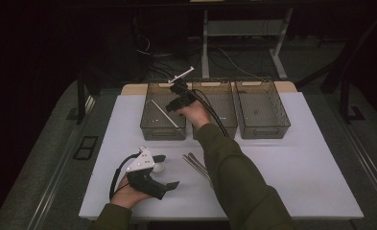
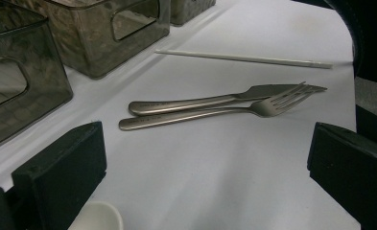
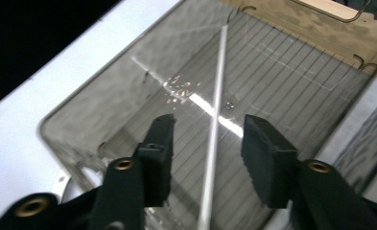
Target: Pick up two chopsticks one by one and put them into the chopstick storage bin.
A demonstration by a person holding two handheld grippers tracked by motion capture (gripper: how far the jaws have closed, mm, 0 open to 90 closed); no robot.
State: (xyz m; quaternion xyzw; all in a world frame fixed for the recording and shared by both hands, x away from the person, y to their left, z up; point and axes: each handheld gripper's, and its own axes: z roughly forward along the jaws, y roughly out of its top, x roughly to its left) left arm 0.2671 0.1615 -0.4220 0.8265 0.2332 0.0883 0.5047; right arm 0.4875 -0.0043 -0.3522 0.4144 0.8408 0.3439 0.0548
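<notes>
A thin white stick lies slanted in the left smoky bin; in the high view the stick leans across that bin. My right gripper hovers over it with its jaws apart; the stick runs between the pads, which do not touch it. From above, the right gripper hangs over the left bin's right side. My left gripper rests open at the table's front left, empty, pointing toward a metal fork and knife.
Three smoky plastic bins stand in a row at the back; the middle bin and the right bin look empty. A second white stick lies on the white table beyond the cutlery. A small white cup sits by the left gripper.
</notes>
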